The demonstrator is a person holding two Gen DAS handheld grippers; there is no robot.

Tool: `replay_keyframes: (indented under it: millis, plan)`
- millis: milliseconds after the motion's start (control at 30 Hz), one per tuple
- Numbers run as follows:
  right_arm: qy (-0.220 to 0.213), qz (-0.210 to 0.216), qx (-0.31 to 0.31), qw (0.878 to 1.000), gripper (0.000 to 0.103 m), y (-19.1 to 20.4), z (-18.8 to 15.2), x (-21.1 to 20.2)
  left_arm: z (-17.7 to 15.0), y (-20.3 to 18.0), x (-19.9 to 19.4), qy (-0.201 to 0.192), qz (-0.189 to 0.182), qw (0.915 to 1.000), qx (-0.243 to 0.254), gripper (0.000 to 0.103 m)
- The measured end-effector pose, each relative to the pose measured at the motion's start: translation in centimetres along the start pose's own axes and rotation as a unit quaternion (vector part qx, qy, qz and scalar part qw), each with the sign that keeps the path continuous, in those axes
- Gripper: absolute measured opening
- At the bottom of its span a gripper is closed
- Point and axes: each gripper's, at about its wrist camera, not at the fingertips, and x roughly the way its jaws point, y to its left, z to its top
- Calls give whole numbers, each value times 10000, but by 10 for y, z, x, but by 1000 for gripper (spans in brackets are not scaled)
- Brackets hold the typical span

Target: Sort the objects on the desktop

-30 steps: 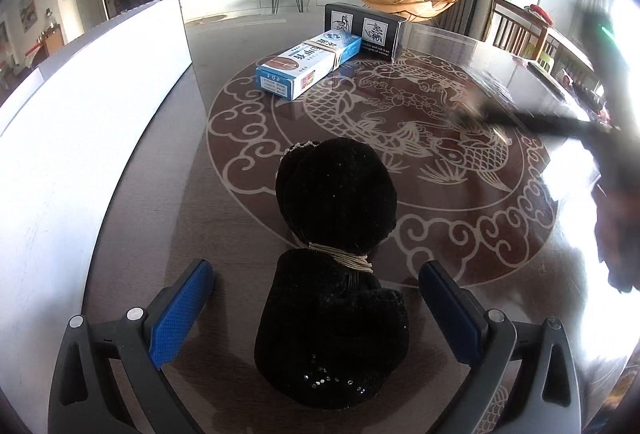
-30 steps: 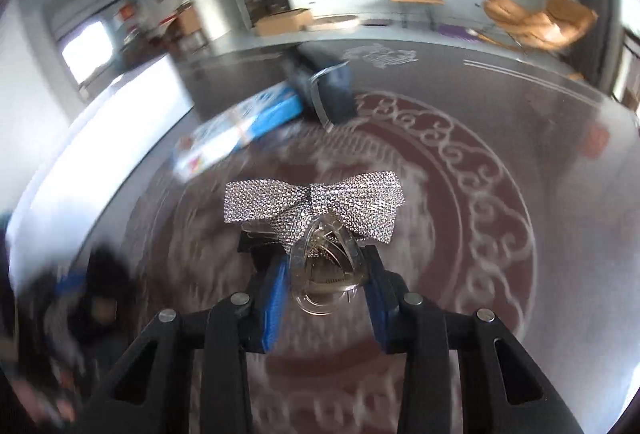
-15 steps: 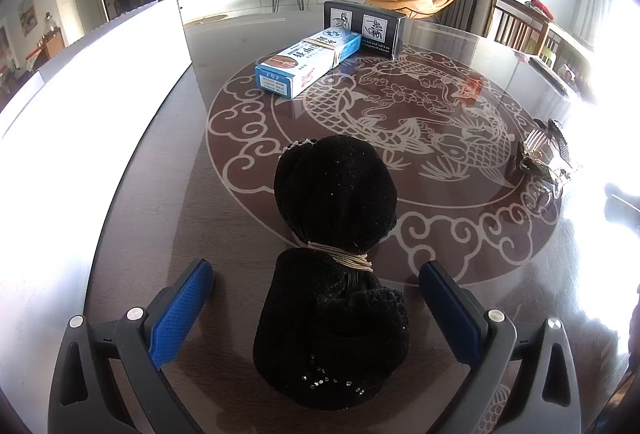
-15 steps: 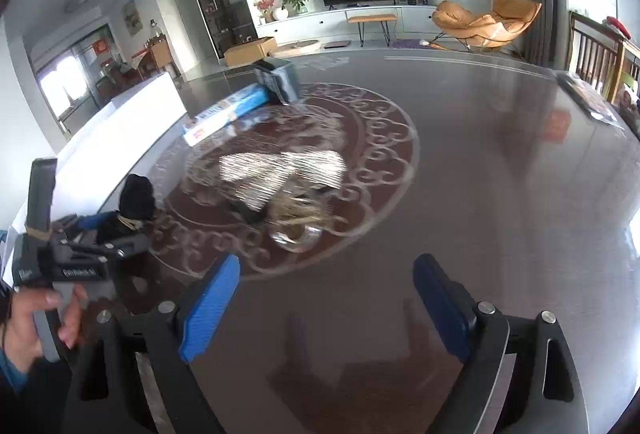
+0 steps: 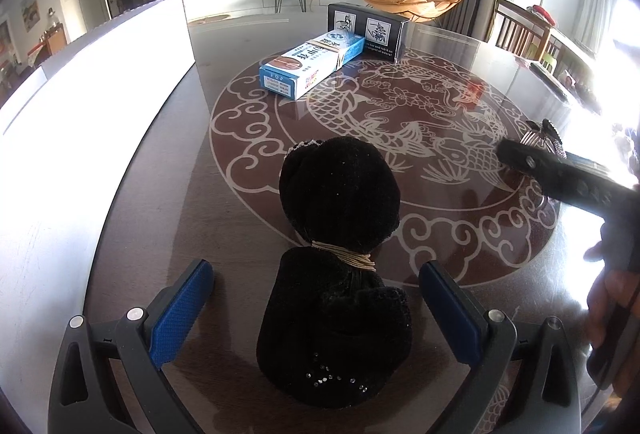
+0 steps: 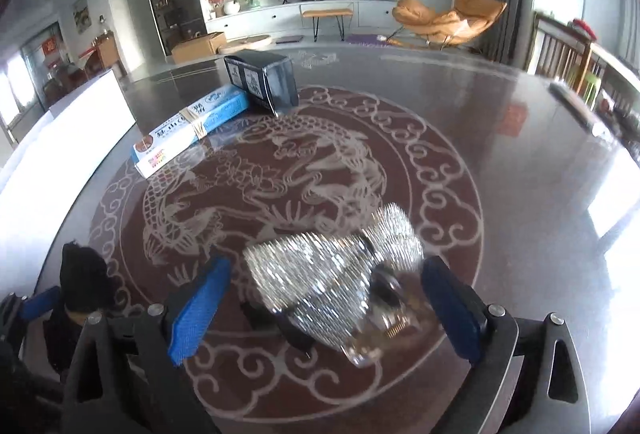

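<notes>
While we look along the left gripper [image 5: 316, 310], its blue pads stand apart on either side of the black velvet hair tie [image 5: 336, 274], which lies on the table [image 5: 224, 234] between them, untouched. To take it well we would close low on the bunched lower half, below the gold thread binding. Ahead of the tongs lie the blue box [image 5: 312, 64] and the black box [image 5: 366, 30]. Nothing here has shifted since a second ago.

Along the right gripper [image 6: 322, 304], the jaws have just been opening; the silver bow clip [image 6: 336, 274] that they pinched a second ago now lies loose between the spread pads, blurred. We would square up on the clip body, not the bow, before closing again.
</notes>
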Motion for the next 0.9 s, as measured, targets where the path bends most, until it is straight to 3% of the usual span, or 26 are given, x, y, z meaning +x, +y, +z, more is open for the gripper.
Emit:
replay_keyframes:
  millis: [300, 467, 900]
  plan:
    - [212, -160, -235, 9994, 94, -36, -40, -30, 0, -2, -1, 24, 48, 10000, 39, 103]
    - [336, -168, 26, 9993, 94, -58, -59, -45, -1, -3, -1, 36, 72, 9999, 61, 103]
    - [56, 282, 133, 9995, 96, -61, -63, -55, -1, -2, 0, 40, 79, 9999, 67, 103]
